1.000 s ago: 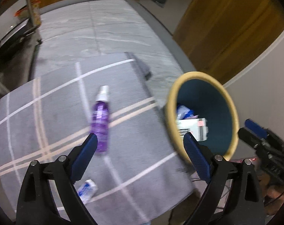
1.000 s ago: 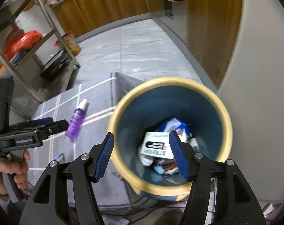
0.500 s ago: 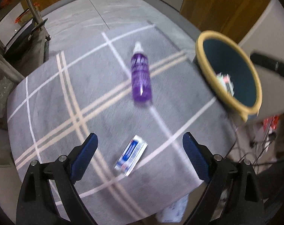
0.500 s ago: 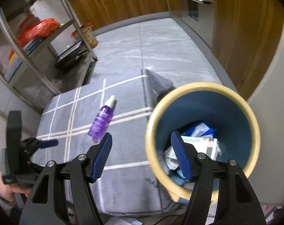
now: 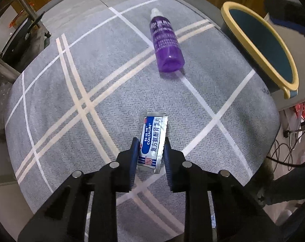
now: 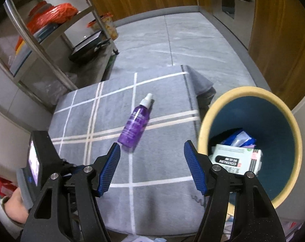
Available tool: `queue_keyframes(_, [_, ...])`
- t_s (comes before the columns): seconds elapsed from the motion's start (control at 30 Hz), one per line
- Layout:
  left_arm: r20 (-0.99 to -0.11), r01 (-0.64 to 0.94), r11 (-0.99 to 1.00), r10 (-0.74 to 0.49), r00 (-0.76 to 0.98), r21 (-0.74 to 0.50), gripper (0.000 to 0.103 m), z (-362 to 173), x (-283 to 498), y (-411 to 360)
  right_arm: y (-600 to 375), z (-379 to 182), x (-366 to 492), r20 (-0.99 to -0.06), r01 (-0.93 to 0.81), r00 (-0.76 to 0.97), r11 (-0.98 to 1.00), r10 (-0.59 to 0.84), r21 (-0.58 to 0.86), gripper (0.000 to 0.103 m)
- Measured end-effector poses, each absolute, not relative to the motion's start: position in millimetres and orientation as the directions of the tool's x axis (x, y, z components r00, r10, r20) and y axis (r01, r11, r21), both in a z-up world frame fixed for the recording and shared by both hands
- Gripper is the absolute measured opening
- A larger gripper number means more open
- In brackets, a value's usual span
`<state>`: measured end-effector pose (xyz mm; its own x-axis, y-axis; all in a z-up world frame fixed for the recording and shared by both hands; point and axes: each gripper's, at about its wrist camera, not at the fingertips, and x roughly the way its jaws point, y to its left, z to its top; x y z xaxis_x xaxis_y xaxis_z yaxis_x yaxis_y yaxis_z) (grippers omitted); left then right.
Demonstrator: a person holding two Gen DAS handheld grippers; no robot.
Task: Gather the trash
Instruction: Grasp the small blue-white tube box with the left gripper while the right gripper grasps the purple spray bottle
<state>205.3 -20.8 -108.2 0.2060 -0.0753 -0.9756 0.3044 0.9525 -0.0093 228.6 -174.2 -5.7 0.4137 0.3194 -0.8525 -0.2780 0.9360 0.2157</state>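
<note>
Here the left tongs are closing on a flat foil medicine sachet lying on the grey woven cloth with pale cross-stripes, pads at both its edges. The right tongs gape wide, holding nothing, above the cloth. A purple plastic spray bottle lies nearby, beside the yellow-rimmed blue bin.

Left gripper at lower centre of the left wrist view, pointing steeply down, jaws closing, blue pads almost together with a foil packet between them. Right gripper at lower centre of its view, jaws wide apart, nothing between. Bare hand at lower left.
</note>
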Motion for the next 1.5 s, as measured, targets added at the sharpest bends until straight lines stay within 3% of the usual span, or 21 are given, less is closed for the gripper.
queue_keyframes(0.6, [-0.9,0.03,0.989,-0.144,0.412,-0.145,0.022,-22.8,229.0,46.3,-127.7,-53.9,262.6,-0.889,-0.226,0.334,0.942,0.313,0.246,0.067])
queue_keyframes(0.93, [-0.876,0.003,0.975,-0.203,0.438,-0.224,0.022,-4.9,229.7,50.1,-105.5,-89.8,292.2,-0.906,-0.178,0.333,0.961,0.262,0.213,0.067])
queue_keyframes(1.13, [-0.872,0.005,0.971,-0.216,0.439,-0.238,0.022,-3.4,231.9,51.6,-97.0,-101.6,299.2,-0.906,-0.201,0.358,0.966,0.225,0.16,0.054])
queue_keyframes(1.23, [-0.87,0.017,0.971,-0.223,0.44,-0.24,0.022,-2.3,232.9,51.5,-91.8,-103.0,297.3,-0.905,-0.237,0.366,0.962,0.217,0.135,0.039])
queue_keyframes(1.5, [-0.86,0.036,0.971,-0.228,0.456,-0.238,0.022,5.6,231.2,47.1,-95.5,-94.8,284.1,-0.903,-0.29,0.346,0.944,0.254,0.155,0.034])
